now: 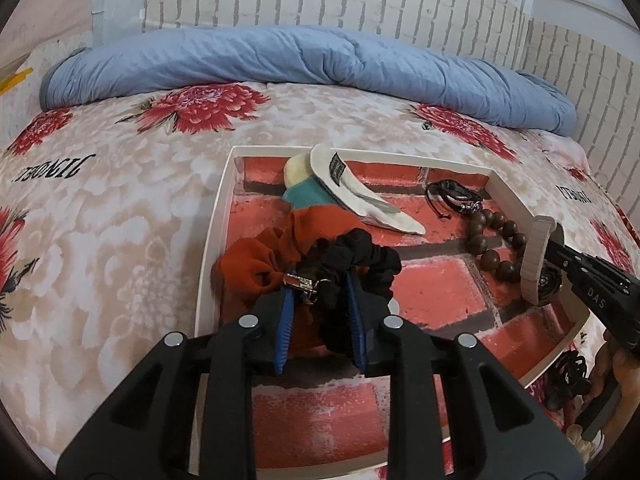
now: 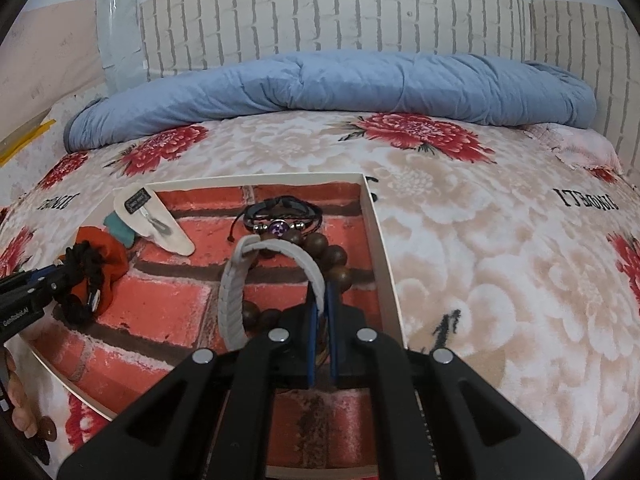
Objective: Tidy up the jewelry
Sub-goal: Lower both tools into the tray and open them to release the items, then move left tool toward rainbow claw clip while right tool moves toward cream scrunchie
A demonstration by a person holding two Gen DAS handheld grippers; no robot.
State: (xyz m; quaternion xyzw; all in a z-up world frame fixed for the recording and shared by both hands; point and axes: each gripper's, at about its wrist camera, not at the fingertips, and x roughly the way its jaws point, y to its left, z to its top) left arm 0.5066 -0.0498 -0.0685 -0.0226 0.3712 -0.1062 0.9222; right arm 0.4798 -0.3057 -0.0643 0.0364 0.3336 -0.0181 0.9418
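A white-rimmed tray (image 1: 218, 216) (image 2: 376, 240) lined with red brick print lies on the bed. In the left wrist view my left gripper (image 1: 320, 280) is low over its near left part. The blue pads sit against a black scrunchie (image 1: 360, 258) (image 2: 80, 276) with a metal charm, which lies on an orange scrunchie (image 1: 256, 256). My right gripper (image 2: 322, 292) (image 1: 554, 248) is shut on a white braided band (image 2: 234, 296) (image 1: 534, 260), held up over a wooden bead bracelet (image 2: 336, 258) (image 1: 496, 240). A black cord bracelet (image 2: 280, 216) with a purple charm lies behind the beads.
A white pointed piece with a dark label (image 1: 352, 192), plus teal and cream items, lies at the tray's far left. A rolled blue quilt (image 2: 340, 84) runs along the brick-pattern wall. A black hair claw (image 1: 568, 372) lies outside the tray's right rim, beside a person's hand.
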